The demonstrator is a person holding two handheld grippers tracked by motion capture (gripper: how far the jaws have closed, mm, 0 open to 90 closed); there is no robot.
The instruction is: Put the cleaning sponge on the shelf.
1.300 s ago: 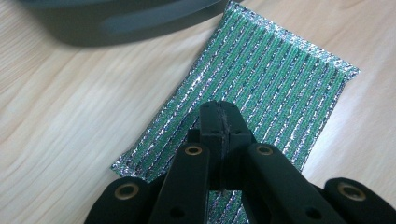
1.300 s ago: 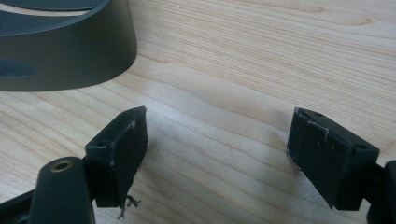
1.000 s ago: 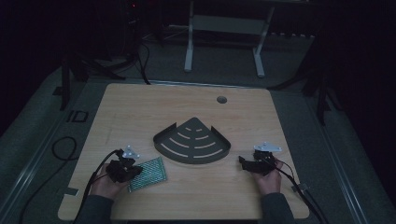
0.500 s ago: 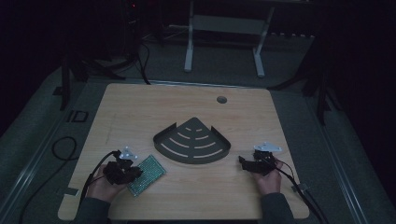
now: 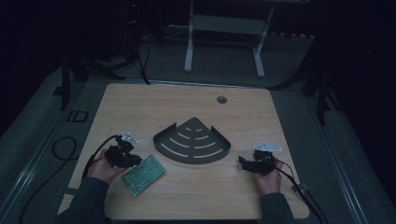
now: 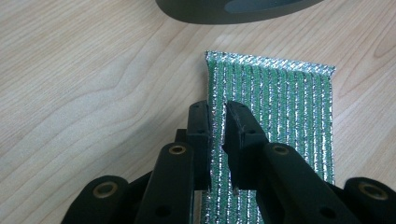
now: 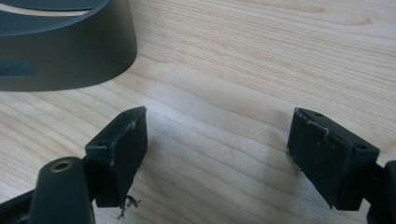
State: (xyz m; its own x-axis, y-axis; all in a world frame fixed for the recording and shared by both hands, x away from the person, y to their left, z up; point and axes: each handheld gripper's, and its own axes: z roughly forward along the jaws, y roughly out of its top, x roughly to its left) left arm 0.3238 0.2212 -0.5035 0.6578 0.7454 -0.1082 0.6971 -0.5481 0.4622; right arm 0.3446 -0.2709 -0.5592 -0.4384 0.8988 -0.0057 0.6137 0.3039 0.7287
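Observation:
A flat green and silver scouring pad (image 5: 143, 174) (image 6: 280, 116) lies at the table's front left. My left gripper (image 5: 128, 160) (image 6: 218, 116) is shut on the pad's left edge, the jaws pinching it. A dark grey fan-shaped corner tray (image 5: 192, 141) with curved slots sits at the table's middle; its wall shows at the top of the left gripper view (image 6: 233, 9) and top left of the right gripper view (image 7: 65, 46). My right gripper (image 5: 243, 162) (image 7: 217, 149) rests open near the front right, jaws wide apart over bare wood, right of the tray.
The wooden table (image 5: 140, 112) has a round cable hole (image 5: 222, 99) near its far edge. Cables trail from both grippers off the front corners. A white desk frame (image 5: 224, 28) stands on the floor beyond the table.
The pad has turned in my left gripper's hold and lies at more of an angle, shifted slightly toward the front. The right gripper has stayed still.

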